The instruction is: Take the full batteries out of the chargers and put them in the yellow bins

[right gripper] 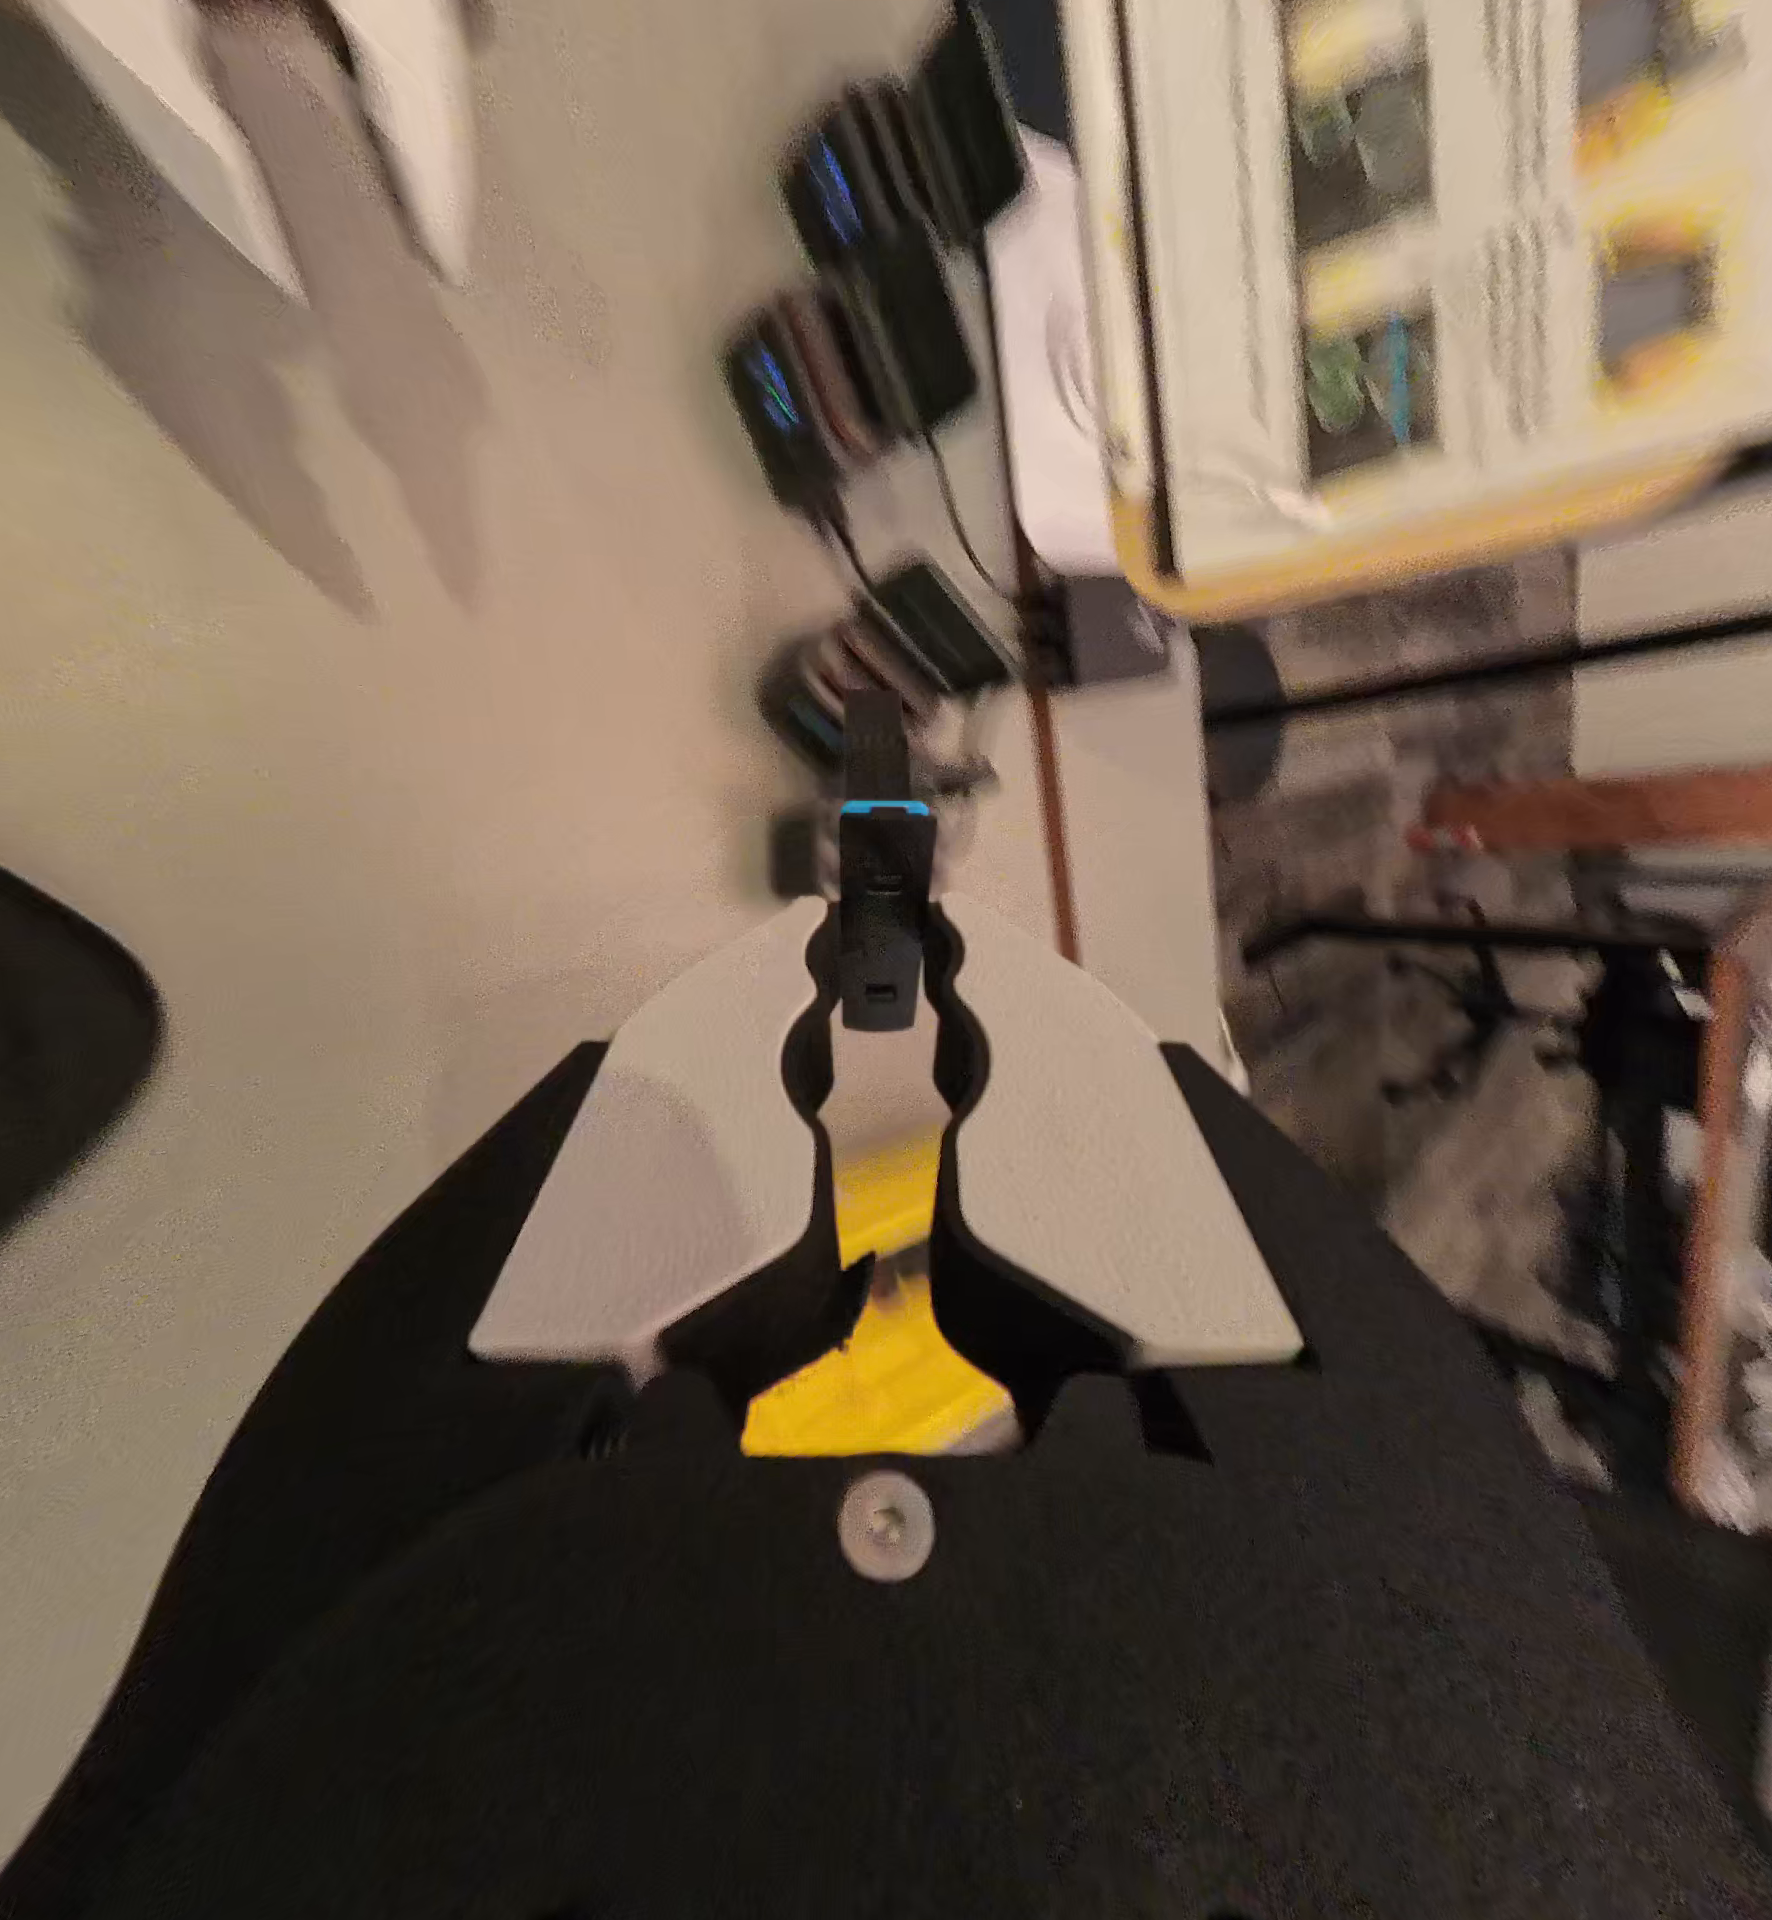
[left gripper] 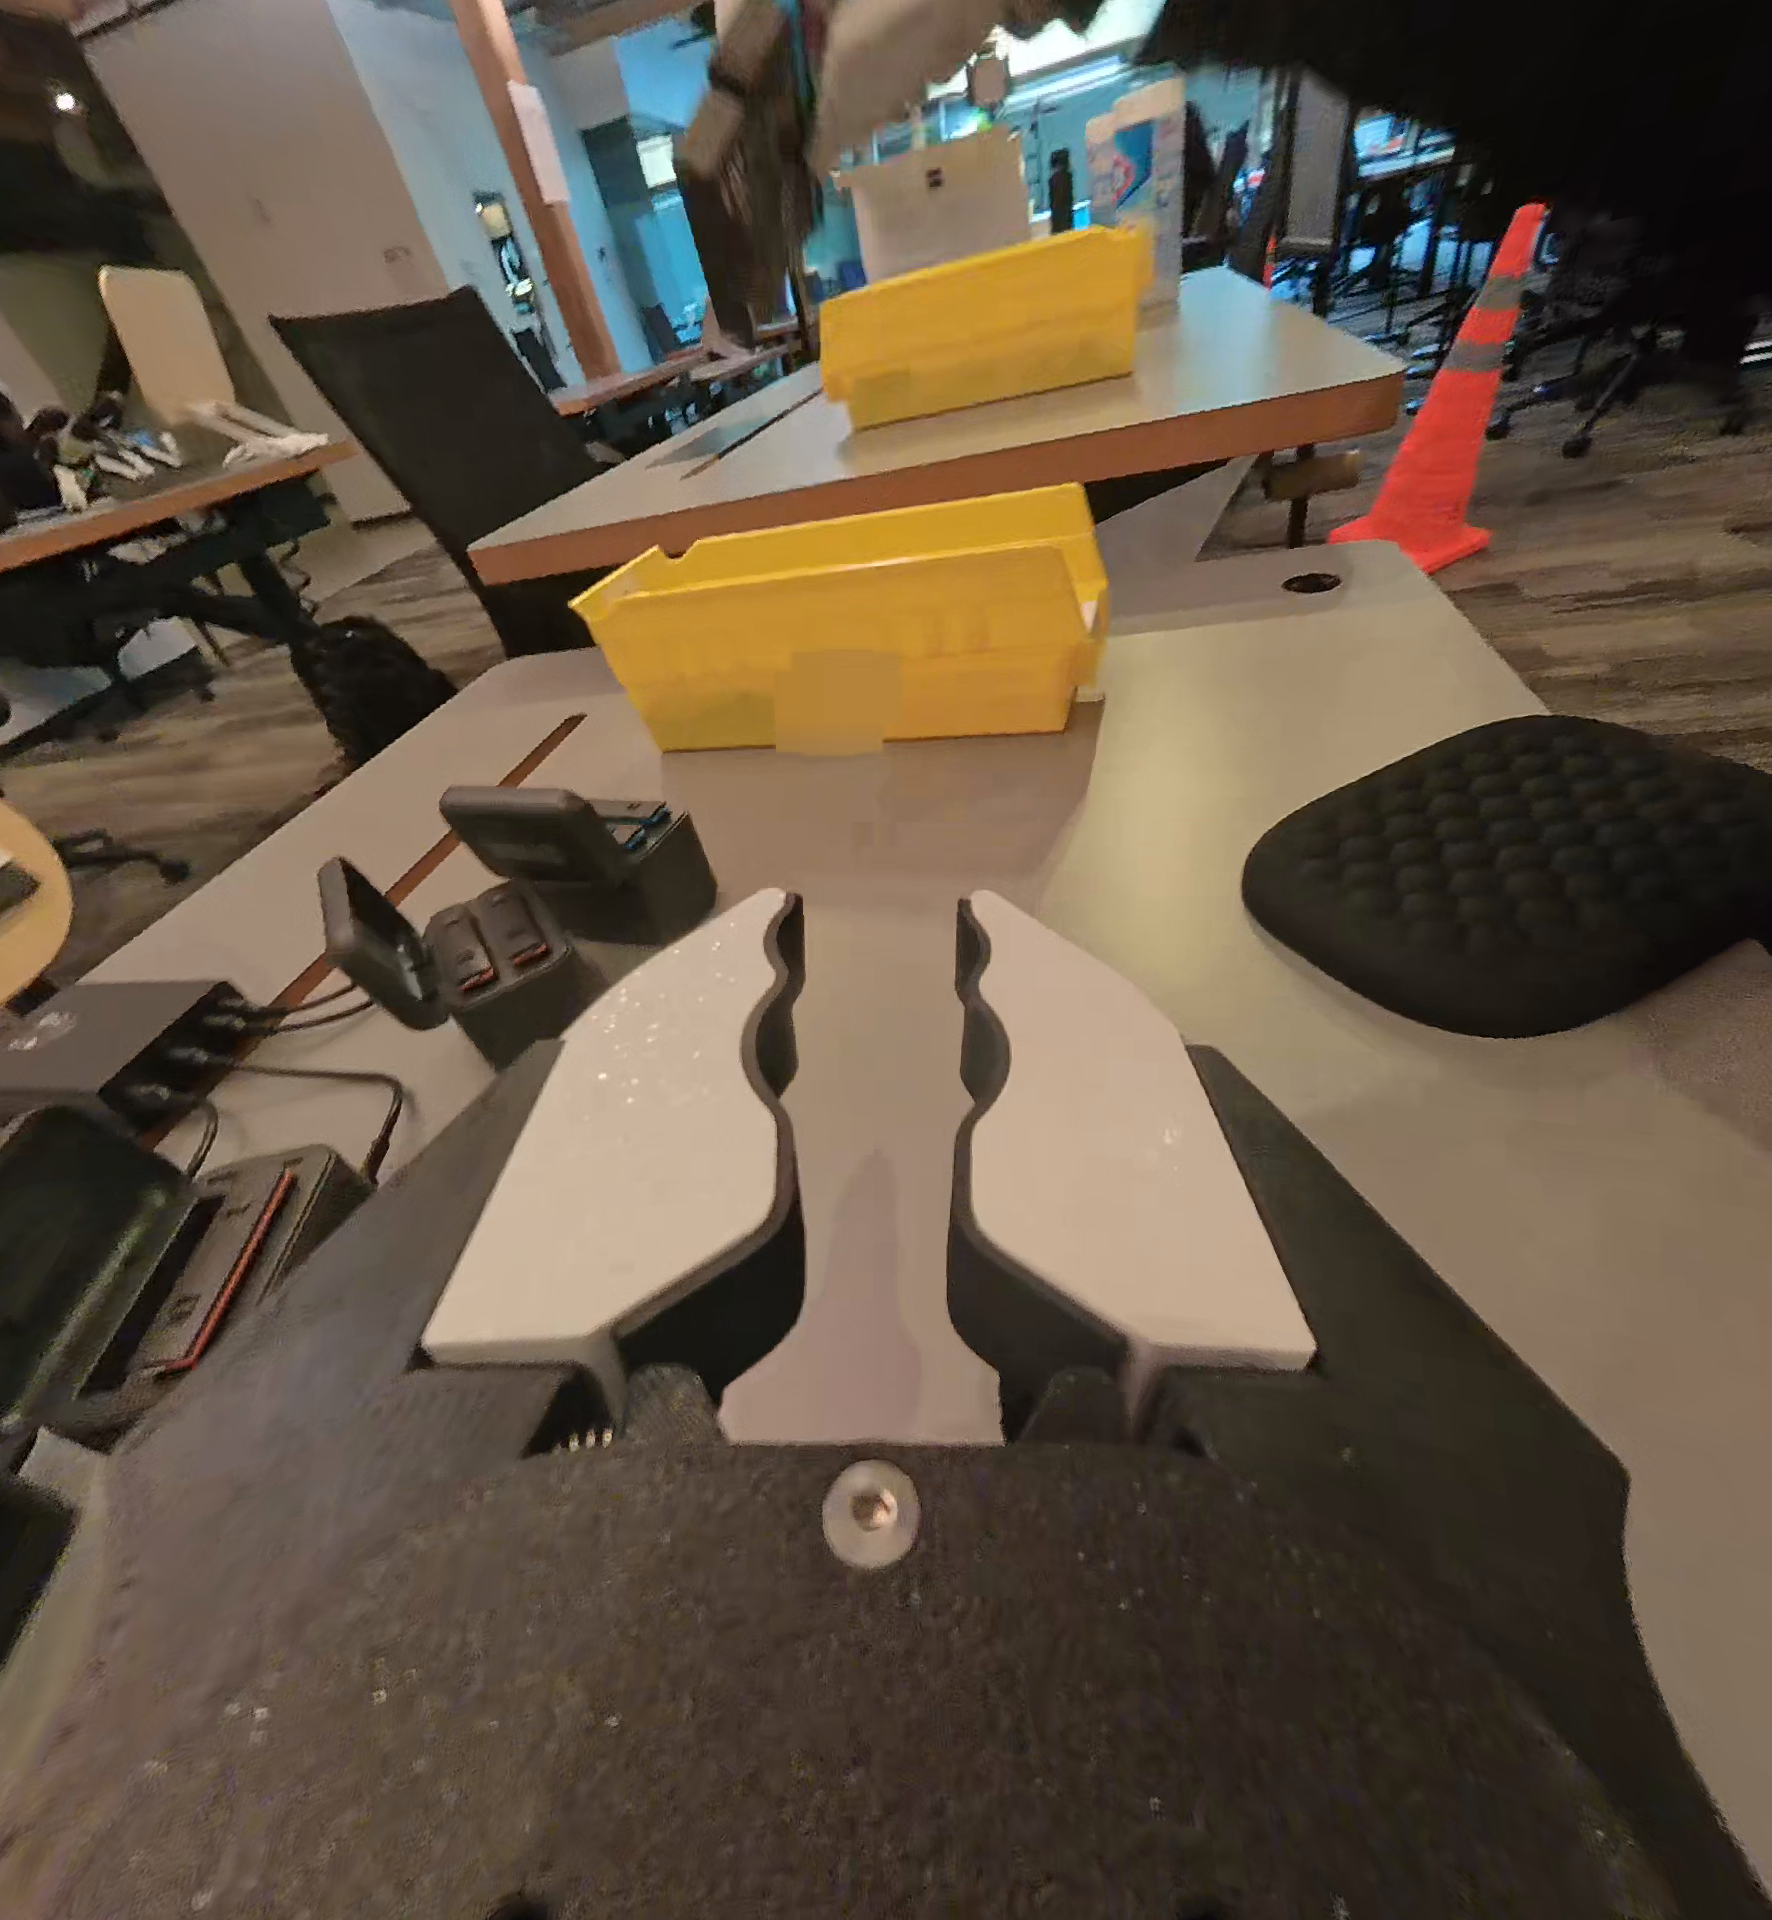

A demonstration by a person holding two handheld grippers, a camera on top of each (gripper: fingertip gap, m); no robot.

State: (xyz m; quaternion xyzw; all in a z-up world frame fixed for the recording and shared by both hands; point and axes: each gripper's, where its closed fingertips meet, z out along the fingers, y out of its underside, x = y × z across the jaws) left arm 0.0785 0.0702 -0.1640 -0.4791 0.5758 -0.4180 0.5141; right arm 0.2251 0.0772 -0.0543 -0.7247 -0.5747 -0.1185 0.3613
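From the left wrist view, the left gripper (left gripper: 877, 925) sits low over the grey table (left gripper: 1381, 1195), its two pale fingers spread apart with bare tabletop between them, nothing held. Straight ahead, near the far edge of the table, stands a yellow bin (left gripper: 851, 634), and a second yellow bin (left gripper: 986, 322) rests on the next table (left gripper: 1225, 384) behind it. Off to the left runs a row of dark chargers with lids flipped up: the farthest charger (left gripper: 591, 857) just left of the fingertips, a nearer charger (left gripper: 477, 961) showing batteries with red strips in its slots, and another open charger (left gripper: 134, 1247) at the left edge. Cables lead from them to a black hub (left gripper: 92, 1039). A black padded cushion (left gripper: 1526, 873) lies on the right of the table, and an orange cone (left gripper: 1443, 395) stands on the floor beyond. Over to the right wrist view, heavily blurred: the right gripper (right gripper: 882, 935) is clamped on a black battery (right gripper: 882, 914) with a blue band, pinched at the fingertips and sticking out forward. Yellow shows through the gap low between the fingers, though I cannot tell what it belongs to. Beyond the battery, a line of open chargers (right gripper: 861, 343) with trailing cables lies on the pale tabletop (right gripper: 342, 779), and a yellow-edged printed board (right gripper: 1433, 260) fills the upper right.
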